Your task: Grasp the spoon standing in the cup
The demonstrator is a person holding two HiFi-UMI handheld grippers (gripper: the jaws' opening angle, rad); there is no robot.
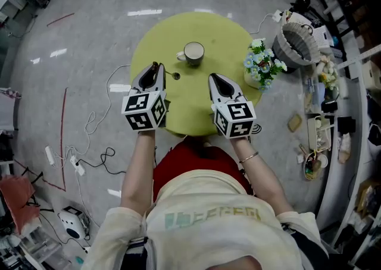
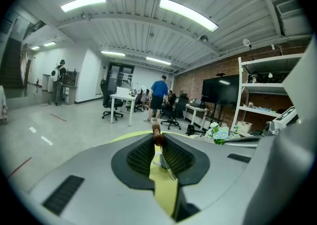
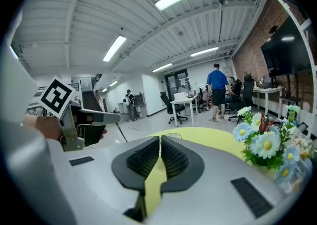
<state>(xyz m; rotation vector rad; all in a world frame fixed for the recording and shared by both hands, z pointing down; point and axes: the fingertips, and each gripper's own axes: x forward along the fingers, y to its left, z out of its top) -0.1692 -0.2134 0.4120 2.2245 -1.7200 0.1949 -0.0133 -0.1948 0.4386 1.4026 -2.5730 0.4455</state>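
Observation:
A white cup stands near the middle of the round yellow-green table, with nothing sticking out of it. My left gripper is left of the cup and shut on the spoon, whose small end pokes out toward the cup. In the left gripper view the spoon's brown handle is pinched at the tips of my left gripper, its thin metal shaft slanting down through the gap. My right gripper hovers right of the cup, shut and holding nothing; its pads meet at the tips.
A vase of blue and white flowers stands on the table's right edge, close to my right gripper. A woven basket and cluttered shelving lie beyond it. Cables trail over the floor at left. People and office chairs are far behind.

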